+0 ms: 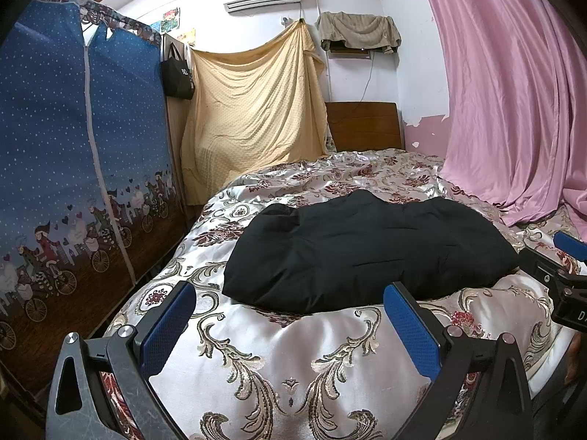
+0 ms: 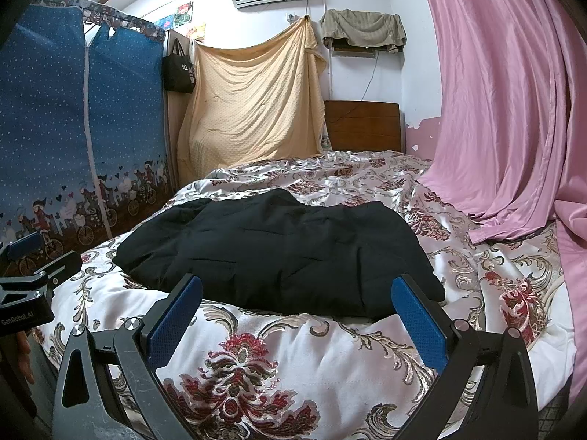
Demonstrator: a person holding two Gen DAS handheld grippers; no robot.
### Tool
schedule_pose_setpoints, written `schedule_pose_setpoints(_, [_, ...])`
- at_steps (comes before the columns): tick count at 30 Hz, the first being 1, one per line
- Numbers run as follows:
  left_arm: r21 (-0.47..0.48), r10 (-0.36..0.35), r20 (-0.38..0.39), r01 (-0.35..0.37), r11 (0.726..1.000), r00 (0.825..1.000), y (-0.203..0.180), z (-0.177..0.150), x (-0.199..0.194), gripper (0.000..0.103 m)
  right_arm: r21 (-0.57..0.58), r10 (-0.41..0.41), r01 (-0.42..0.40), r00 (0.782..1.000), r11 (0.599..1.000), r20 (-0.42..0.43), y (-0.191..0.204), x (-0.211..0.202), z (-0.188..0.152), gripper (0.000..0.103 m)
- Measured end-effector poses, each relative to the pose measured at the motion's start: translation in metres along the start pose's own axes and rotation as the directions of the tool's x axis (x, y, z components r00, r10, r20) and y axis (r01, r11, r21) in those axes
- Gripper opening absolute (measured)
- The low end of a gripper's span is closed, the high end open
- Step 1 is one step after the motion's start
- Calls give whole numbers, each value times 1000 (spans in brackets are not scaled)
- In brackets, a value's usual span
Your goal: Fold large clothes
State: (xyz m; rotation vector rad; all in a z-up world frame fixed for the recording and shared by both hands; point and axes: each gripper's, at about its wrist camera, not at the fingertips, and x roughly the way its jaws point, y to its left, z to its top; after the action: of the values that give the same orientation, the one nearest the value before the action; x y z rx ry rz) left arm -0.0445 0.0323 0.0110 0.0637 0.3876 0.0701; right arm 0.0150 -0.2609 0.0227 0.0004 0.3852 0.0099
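Garment: black coat (image 1: 367, 249) lies folded on our bed's floral quilt (image 1: 293, 366) | left tool (image 1: 290, 315) spread wide, empty | right tool (image 2: 297, 310) spread wide, empty, both short of it

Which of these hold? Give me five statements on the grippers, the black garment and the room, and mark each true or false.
1. The black garment lies on the floral bedspread. True.
2. The left gripper is clamped on the garment. False: its jaws are open and hold nothing.
3. The right gripper is open. True.
4. The pink curtain hangs on the left. False: it hangs on the right.
5. The garment hangs from a wall hook. False: it rests bundled on the bed.
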Motion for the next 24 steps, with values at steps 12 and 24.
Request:
schedule_pose_setpoints(12, [4, 0, 0, 0, 1000, 1000, 2, 1, -1, 103, 2, 1, -1, 1000, 1000, 2, 1, 0, -1, 101])
schedule_pose_setpoints(24, [3, 0, 0, 0, 1000, 1000, 2, 1, -1, 103, 2, 1, -1, 1000, 1000, 1, 2, 0, -1, 101])
